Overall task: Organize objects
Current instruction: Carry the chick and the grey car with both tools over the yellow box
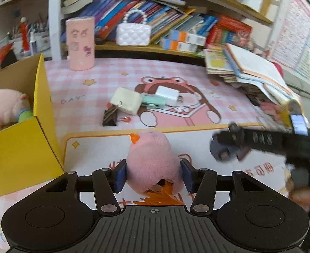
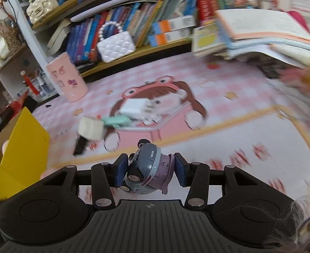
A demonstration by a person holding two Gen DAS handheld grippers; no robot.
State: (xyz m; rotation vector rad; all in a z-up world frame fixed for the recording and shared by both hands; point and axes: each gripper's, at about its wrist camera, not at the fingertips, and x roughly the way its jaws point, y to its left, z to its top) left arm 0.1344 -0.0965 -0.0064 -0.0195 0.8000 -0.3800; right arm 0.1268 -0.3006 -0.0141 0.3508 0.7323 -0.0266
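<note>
Left gripper (image 1: 154,175) is clamped on a pink plush chick (image 1: 152,160), its blue pads pressed into the toy's sides, the orange beak pointing up and left and orange feet sticking out underneath. Just to the left stands a yellow cardboard box (image 1: 39,130) with its top open; a pink plush pig (image 1: 6,108) lies inside, and the box's near corner sits close beside the left finger. Ahead, the pink checked desk mat (image 1: 96,73) has open room up to a small cluster: a cream block (image 1: 126,101), a mint stapler (image 1: 152,103), a white charger (image 1: 167,94) and a black binder clip (image 1: 109,116). A pink cup (image 1: 81,43) stands at the back, a book stack (image 1: 249,73) on the right. To the right, the other gripper (image 1: 226,147) hangs above the mat, blurred.

From the right wrist view, the right gripper (image 2: 149,169) grips a grey and purple toy car (image 2: 146,170), tilted between the pads with wheels facing left. The picture is smeared. The box (image 2: 18,147) lies at the left edge, the cluster sits between it and the middle of the mat, and the books (image 2: 249,35) crowd the upper right.
</note>
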